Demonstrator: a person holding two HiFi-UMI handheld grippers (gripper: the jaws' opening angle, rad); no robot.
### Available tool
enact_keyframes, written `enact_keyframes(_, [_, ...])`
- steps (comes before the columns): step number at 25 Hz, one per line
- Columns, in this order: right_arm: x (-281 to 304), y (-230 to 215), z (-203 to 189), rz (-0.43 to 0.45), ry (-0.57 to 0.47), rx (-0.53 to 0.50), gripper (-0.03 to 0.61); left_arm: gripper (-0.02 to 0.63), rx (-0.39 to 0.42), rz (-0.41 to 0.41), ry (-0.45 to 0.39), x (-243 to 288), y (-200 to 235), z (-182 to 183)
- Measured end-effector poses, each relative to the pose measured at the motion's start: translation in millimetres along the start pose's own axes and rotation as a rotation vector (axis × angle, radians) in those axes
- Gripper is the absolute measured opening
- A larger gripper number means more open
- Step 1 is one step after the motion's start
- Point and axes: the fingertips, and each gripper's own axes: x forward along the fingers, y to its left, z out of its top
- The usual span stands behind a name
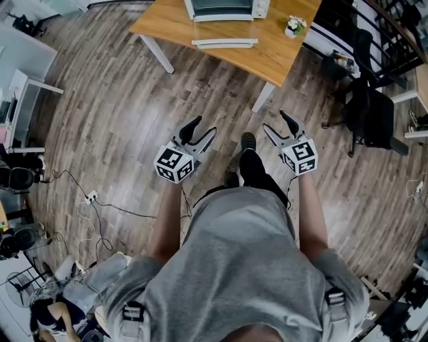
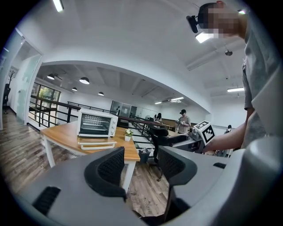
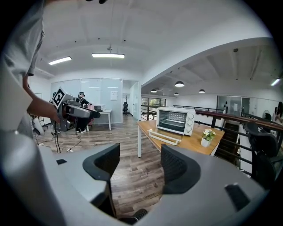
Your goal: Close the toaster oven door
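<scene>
Step in hand: the approach. Neither tool has reached the oven yet, so by my judgement the closing itself has not begun.
Toaster oven: at the top centre of the head view, standing on the wooden table, well apart from both grippers.
Oven door: down and open, lying roughly level just in front of the oven, with its handle edge towards the person.
Left gripper: held at mid-frame over the plank floor. Its jaws stand apart and only floor and the far table leg show between them, so it holds nothing.
Right gripper: level with the left one, right of centre. Its jaws are wide apart and empty, pointing towards the table.
Flower pot: small, on the table just right of the oven, near the path of a right-hand reach.
Next move: probably to step forward across the bare floor to the table edge. One gripper would then go under or against the door's front edge and swing it up until it meets the oven face.
What it calls for: a push along the door's arc rather than a hard pinch, and keeping clear of the pot.
</scene>
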Motion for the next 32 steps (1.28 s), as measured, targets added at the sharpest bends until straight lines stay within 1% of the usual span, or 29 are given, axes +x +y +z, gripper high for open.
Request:
enact_keyframes(9, [24.0,-42.8,8.7,-0.008,-0.001,0.021,0.296,0.242,0.002,-0.002,0.011,43.4,20.0,14.7])
enact_keyframes(18, [50.9,-81.9,13.7,-0.023,0.013,0.045,0.288,0.242,-0.016,0.006,0.032,80.5,50.3,25.0])
enact_keyframes(25, [73.9,-99.6,14.3,0.003,0.042,0.045,0.282,0.242,-0.042,0.043,0.037,98.5,76.4,29.8])
enact_keyframes(32, [100.6,-131.0,20.5,0.035,0.049,0.047,0.278,0.242,-0.065,0.09,0.042,121.2,99.1,35.1])
